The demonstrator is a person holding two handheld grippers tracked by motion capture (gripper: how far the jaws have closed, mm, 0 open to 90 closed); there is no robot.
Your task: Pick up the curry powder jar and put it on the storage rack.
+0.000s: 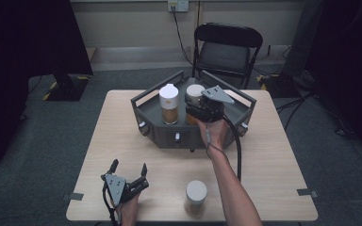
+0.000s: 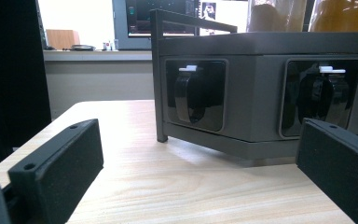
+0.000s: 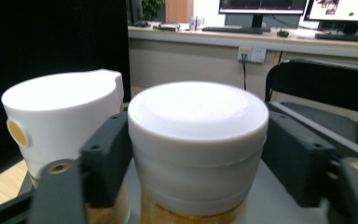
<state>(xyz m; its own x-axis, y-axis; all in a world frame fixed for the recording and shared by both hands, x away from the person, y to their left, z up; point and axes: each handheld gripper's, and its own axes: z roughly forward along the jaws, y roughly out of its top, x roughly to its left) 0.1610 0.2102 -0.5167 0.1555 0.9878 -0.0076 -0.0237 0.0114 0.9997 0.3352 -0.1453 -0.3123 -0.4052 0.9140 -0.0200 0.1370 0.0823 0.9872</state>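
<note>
A dark grey tray with handles and front knobs stands at the table's far middle. In it are a tall white-capped bottle of brown contents and a white-lidded jar. My right gripper reaches into the tray from the near side. In the right gripper view its jaws flank the jar's lid closely on both sides without visibly pressing, and the bottle stands to the left. My left gripper rests open near the table's front left corner, facing the tray's wall, with nothing between its jaws.
A second white-lidded jar stands alone near the table's front edge, between my two forearms. A black folding chair sits behind the table. Grey tape marks lie near the front corners. Bare wood lies to the right of the tray.
</note>
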